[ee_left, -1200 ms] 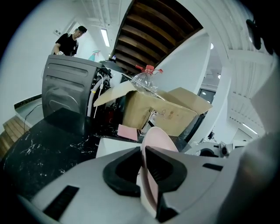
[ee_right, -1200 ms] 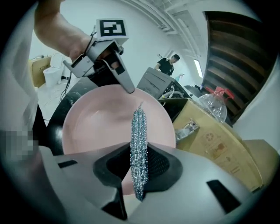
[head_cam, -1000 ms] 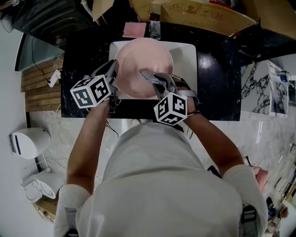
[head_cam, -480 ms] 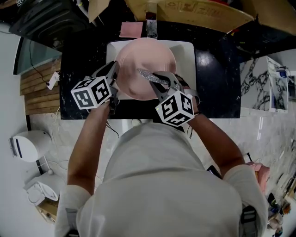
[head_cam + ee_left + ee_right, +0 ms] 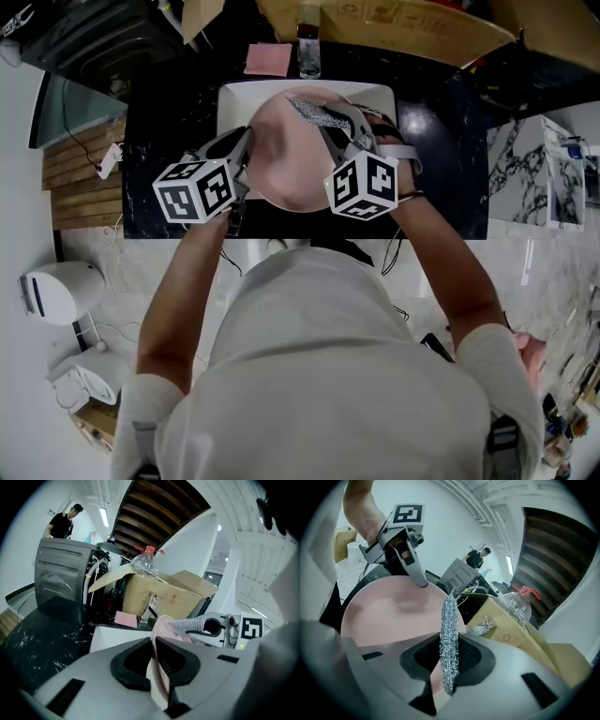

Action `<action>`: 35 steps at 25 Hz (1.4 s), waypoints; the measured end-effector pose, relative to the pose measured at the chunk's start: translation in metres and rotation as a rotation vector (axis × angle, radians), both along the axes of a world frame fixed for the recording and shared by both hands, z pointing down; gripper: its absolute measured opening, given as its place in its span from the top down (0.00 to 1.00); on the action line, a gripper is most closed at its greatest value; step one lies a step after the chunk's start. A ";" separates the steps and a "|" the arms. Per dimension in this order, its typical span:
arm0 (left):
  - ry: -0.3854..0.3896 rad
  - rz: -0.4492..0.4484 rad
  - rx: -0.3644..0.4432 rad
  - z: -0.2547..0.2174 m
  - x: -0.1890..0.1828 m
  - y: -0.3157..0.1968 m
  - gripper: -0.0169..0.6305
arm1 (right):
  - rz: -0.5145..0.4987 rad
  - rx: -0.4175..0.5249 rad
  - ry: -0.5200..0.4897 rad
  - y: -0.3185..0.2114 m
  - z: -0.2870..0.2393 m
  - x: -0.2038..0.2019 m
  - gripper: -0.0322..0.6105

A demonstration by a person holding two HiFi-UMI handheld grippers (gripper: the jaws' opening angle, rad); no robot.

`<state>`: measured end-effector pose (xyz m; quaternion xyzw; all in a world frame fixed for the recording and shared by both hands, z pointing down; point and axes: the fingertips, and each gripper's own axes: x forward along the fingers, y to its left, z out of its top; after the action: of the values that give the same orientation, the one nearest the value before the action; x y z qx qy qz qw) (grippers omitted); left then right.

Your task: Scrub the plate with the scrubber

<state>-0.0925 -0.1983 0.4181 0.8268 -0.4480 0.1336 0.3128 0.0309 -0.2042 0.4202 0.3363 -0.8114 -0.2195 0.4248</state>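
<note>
Black marble counter (image 5: 164, 131) fills the left of the head view, with a white sink (image 5: 232, 101) set into it at upper centre. At the sink's left edge the left gripper (image 5: 246, 150) reaches in. Its jaws stand narrow and are clamped on the rim of the pink plate (image 5: 295, 164); in the left gripper view that rim runs edge-on between the two dark pads. The plate is held over the sink, tilted, with its hollow face turned toward the right gripper.

Along the plate's upper edge lies the scrubber (image 5: 314, 114), a flat pad of silvery metal mesh. It rests against the plate's face near the far rim. The right gripper (image 5: 339, 127) holds it from the right. In the right gripper view its jaws are drawn in close, pinching the lower part of the mesh, which stands up between them in a thin vertical strip, with the pink plate to its left.

Beyond the sink, at the top of the head view, a pink cloth (image 5: 267, 59) lies on the counter. To its right is an open cardboard box (image 5: 394, 23). In the left gripper view a clear plastic bottle (image 5: 146, 564) with a red cap shows above that box.
</note>
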 end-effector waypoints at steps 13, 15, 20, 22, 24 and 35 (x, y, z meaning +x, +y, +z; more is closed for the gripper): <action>0.038 -0.049 0.010 -0.006 -0.007 -0.009 0.91 | 0.026 -0.212 -0.050 0.078 0.054 0.007 0.83; 0.036 -0.047 0.010 -0.005 -0.006 -0.009 0.91 | 0.019 -0.240 -0.068 0.091 0.058 0.003 0.83; 0.032 -0.048 0.009 -0.004 -0.003 -0.011 0.91 | -0.025 -0.299 -0.100 0.116 0.064 -0.012 0.83; 0.031 -0.052 0.009 -0.003 -0.004 -0.011 0.91 | -0.037 -0.328 -0.123 0.123 0.062 -0.017 0.83; 0.030 -0.055 0.010 -0.003 -0.005 -0.011 0.91 | -0.047 -0.357 -0.153 0.127 0.059 -0.021 0.83; 0.055 -0.022 -0.005 -0.003 -0.008 -0.007 0.93 | 0.099 -0.193 -0.279 0.059 -0.003 0.031 0.83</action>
<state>-0.1007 -0.2054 0.4154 0.8244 -0.4480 0.1085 0.3286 0.0622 -0.1448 0.4174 0.3608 -0.8622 -0.0703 0.3486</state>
